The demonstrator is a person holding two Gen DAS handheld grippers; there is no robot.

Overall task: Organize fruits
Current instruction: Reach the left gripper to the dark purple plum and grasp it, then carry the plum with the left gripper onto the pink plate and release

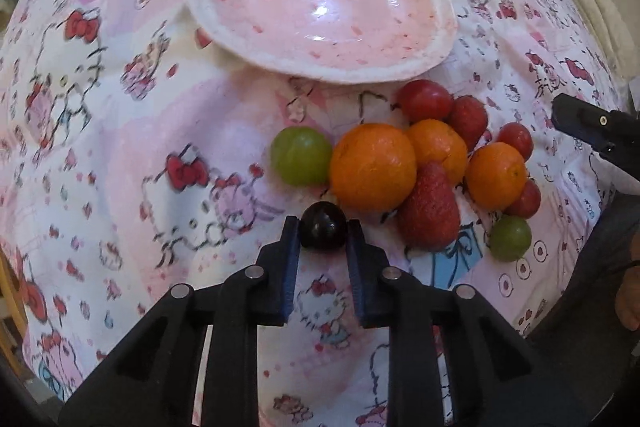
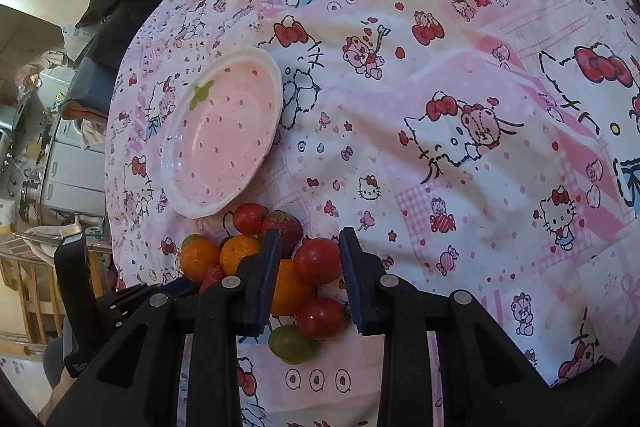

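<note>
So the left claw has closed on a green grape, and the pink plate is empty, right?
Not quite: the left claw has closed on a small dark, nearly black round fruit, not a green grape, as the left wrist view shows. The pink strawberry-patterned plate is indeed empty.

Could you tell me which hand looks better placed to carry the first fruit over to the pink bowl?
The left. The left gripper is already shut on a dark grape, and the empty pink bowl lies straight ahead. The right gripper only hovers above the tomatoes, holding nothing.
</note>
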